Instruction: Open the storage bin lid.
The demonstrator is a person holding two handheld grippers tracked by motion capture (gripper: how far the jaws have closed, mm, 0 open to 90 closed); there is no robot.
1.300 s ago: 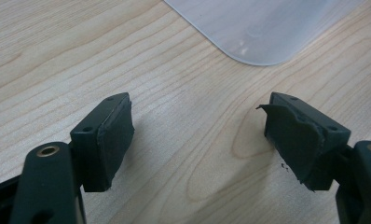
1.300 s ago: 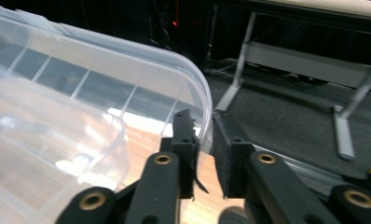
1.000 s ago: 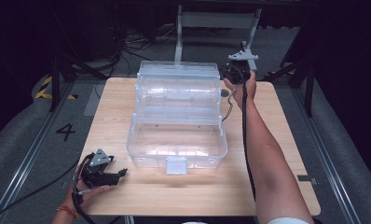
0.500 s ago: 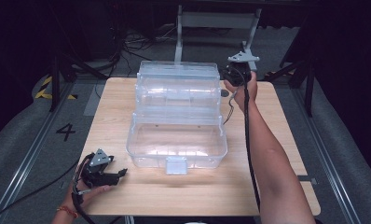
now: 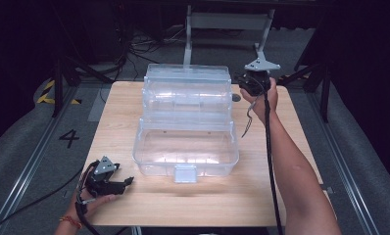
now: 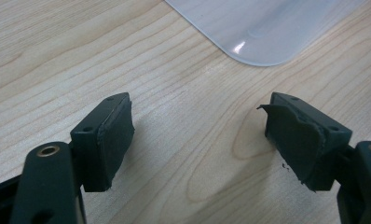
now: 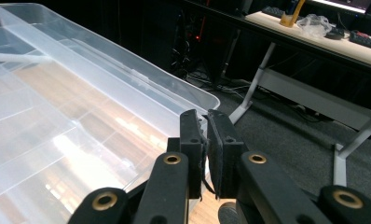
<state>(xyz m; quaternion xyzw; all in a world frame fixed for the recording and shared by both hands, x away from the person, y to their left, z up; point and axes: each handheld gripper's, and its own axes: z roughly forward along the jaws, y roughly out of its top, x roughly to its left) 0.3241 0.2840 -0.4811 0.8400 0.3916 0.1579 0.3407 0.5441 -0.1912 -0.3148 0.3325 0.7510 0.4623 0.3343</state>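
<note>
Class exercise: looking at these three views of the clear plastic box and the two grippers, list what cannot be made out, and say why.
- Clear box: contents, high view; glare and stacked see-through walls blur the inside.
- Right gripper: whether anything thin sits between the shut pads, right gripper view; no gap visible.
- Left gripper: box latch, left gripper view; top edge cuts the box off.

Storage box (image 5: 185,122) on table (image 5: 261,196), between claws.

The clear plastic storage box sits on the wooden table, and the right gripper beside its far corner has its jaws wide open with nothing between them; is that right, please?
Not quite: the right gripper has its jaws shut, pads pressed together, as the right gripper view shows. The rest holds: nothing is between them, and the clear plastic storage box sits on the wooden table, the gripper beside its far corner.
</note>
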